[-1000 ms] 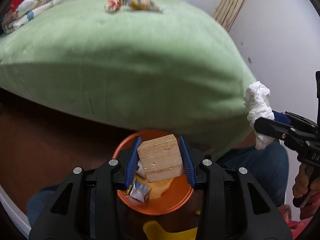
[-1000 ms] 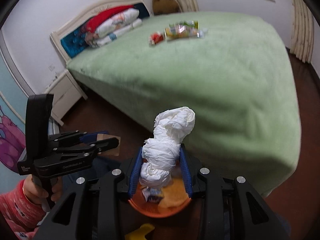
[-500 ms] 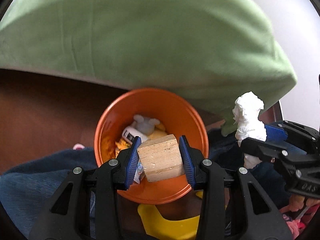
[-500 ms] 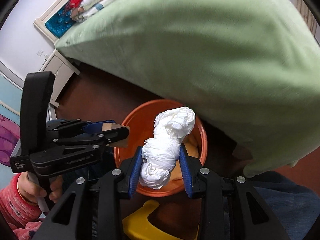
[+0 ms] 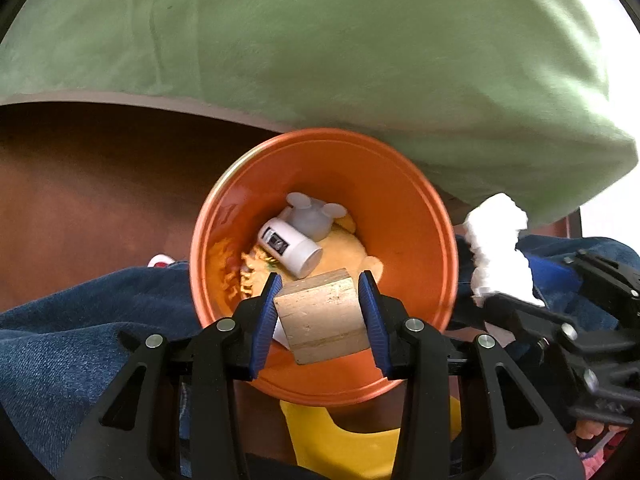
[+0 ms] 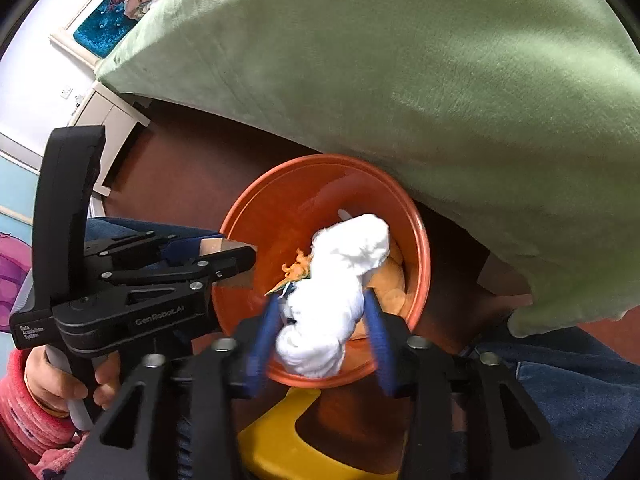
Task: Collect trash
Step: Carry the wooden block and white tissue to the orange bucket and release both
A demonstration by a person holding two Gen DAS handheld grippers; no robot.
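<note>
An orange bin (image 5: 400,200) stands on the floor by the bed; it also shows in the right wrist view (image 6: 280,208). It holds a white bottle (image 5: 290,248), a grey cap and orange scraps. My left gripper (image 5: 322,312) is shut on a wooden block (image 5: 322,320) over the bin's near rim. My right gripper (image 6: 324,316) has its jaws spread around a crumpled white tissue (image 6: 336,292) over the bin; the fingers are blurred. The tissue (image 5: 496,252) also shows right of the bin in the left wrist view.
A green bedspread (image 5: 320,40) overhangs the bin from behind. A yellow object (image 6: 296,448) lies below the bin. Denim-clad legs (image 5: 80,328) flank it. A white nightstand (image 6: 108,120) stands at the far left on brown floor.
Both grippers have tilted down and moved over the orange bin. The right jaws have spread wider around the tissue. The left stays shut on the block.
</note>
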